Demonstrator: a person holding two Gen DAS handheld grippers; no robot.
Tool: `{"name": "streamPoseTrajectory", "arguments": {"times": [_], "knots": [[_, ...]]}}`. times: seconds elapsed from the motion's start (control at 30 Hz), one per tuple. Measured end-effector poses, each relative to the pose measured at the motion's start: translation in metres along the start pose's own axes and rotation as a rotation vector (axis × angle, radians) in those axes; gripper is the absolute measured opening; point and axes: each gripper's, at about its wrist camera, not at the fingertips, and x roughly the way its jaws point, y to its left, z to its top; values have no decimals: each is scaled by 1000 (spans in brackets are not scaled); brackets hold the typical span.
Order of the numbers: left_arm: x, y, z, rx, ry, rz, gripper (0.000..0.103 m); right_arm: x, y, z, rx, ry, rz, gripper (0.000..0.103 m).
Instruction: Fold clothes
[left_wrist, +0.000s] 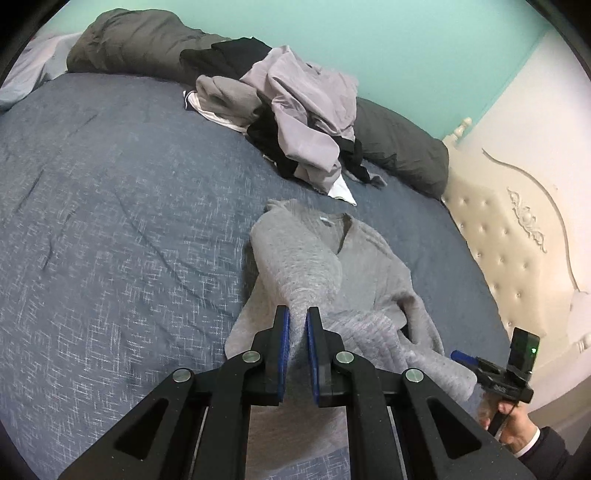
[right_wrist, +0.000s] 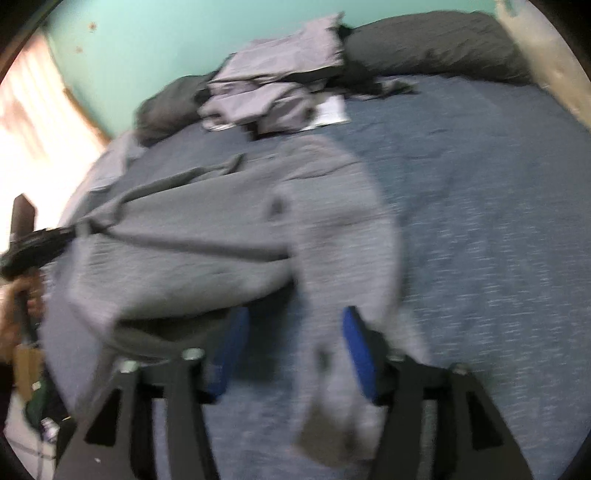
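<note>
Clamped on a sleeve of the grey sweater (left_wrist: 354, 266), the left gripper (left_wrist: 298, 325) lifts it off the bed (left_wrist: 110, 221). Only the blurred right view shows the right gripper (right_wrist: 291, 354), jaws apart around loose cloth; beyond lies a clothes pile (left_wrist: 295, 110).

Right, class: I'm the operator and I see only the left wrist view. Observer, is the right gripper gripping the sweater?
Observer: No. The right gripper stands open, and its pads press on nothing.
Operator: Is any cloth between them?
Observer: Yes. A sleeve of the sweater hangs loose there, blurred.
Operator: What lies past the bed's far side?
Observer: What looks like a bright window.
</note>
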Motion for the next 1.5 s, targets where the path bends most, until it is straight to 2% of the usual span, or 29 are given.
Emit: {"name": "streamPoseTrajectory", "arguments": {"times": [0.07, 0.17, 0.4, 0.53, 0.7, 0.83, 0.87, 0.9, 0.93, 1.0, 1.07, 1.3, 1.43, 1.5], "knots": [[2, 1, -2, -6, 3, 6, 10, 1, 7, -1, 4, 5, 64, 63], [3, 3, -2, -8, -1, 6, 10, 0, 17, -1, 3, 4, 108, 64], [8, 10, -4, -16, 10, 11, 10, -20, 40, 0, -37, -50, 150, 64], [9, 16, -6, -24, 13, 15, 10, -30, 60, -1, -118, -75, 179, 65], [9, 14, -5, -11, 16, 18, 10, -38, 75, -8, -211, -80, 151, 68], [8, 7, -6, 13, 15, 22, 10, -22, 88, -8, -277, -46, 62, 68], [8, 6, -7, 20, 15, 24, 10, -17, 91, -8, -293, -36, 37, 65], [8, 4, -7, 27, 15, 25, 10, -12, 94, -8, -309, -26, 13, 51], [8, 3, -8, 35, 17, 27, 10, -7, 97, -8, -326, -16, -12, 43], [8, 1, -8, 48, 18, 33, 10, 1, 101, -8, -343, -12, -57, 22], [8, 1, -8, 53, 15, 35, 10, 4, 104, -7, -354, -19, -98, 10], [4, 2, -6, 77, -14, 60, 10, 4, 108, -2, -394, -75, -225, 6], [-5, 9, 1, 57, -57, 77, 0, 2, 103, 2, -393, -89, -268, 6], [-10, 16, 5, 39, -66, 86, 0, 1, 100, 4, -383, -93, -266, 5]]}}
